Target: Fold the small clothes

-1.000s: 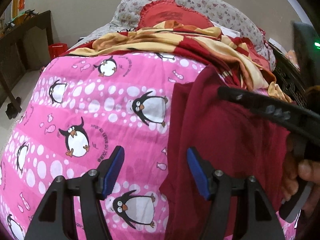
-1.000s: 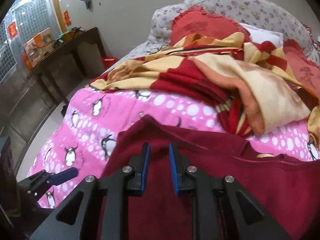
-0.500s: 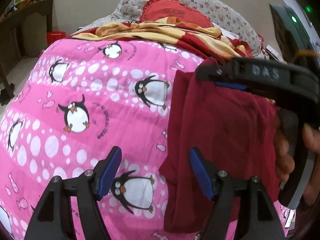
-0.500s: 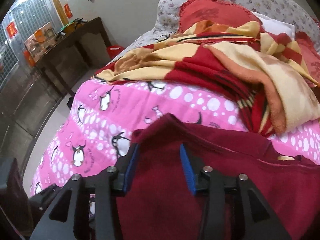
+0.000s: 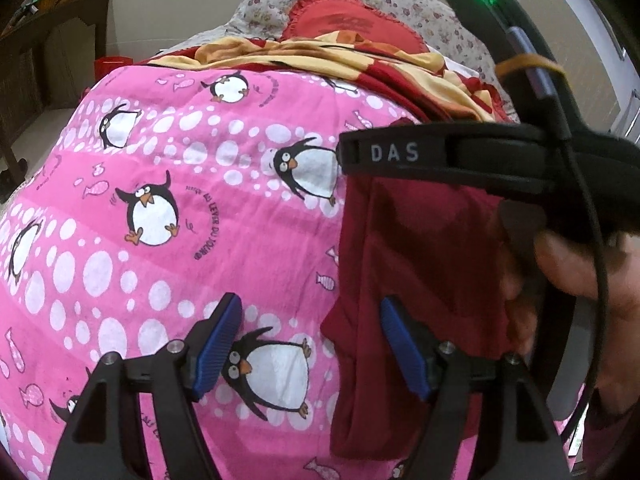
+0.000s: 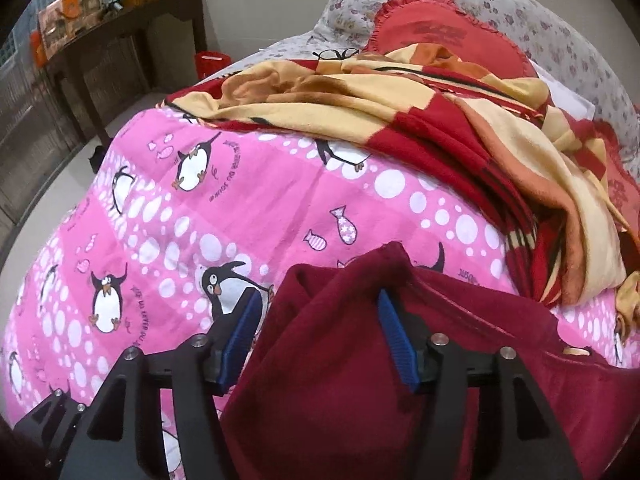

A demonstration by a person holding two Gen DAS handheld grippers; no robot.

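Observation:
A dark red garment [image 5: 420,264] lies folded lengthwise on the pink penguin bedspread [image 5: 168,184]. My left gripper [image 5: 310,346] is open, its jaws wide apart above the garment's near left edge and the bedspread, holding nothing. My right gripper [image 6: 320,338] is open too, and the garment [image 6: 344,380] lies bunched between and below its blue pads, with a raised fold at its far corner. In the left wrist view the right gripper's black body [image 5: 460,158] and the hand holding it hang over the garment's far end.
A yellow and red blanket [image 6: 440,120] is heaped across the far part of the bed, with a red frilled cushion [image 6: 444,36] and floral pillows [image 6: 540,32] behind. A dark wooden table [image 6: 120,40] stands left of the bed.
My right gripper went from shut on the garment's edge to wide open and let the cloth drop. My left gripper stayed open and moved slightly closer over the bedspread.

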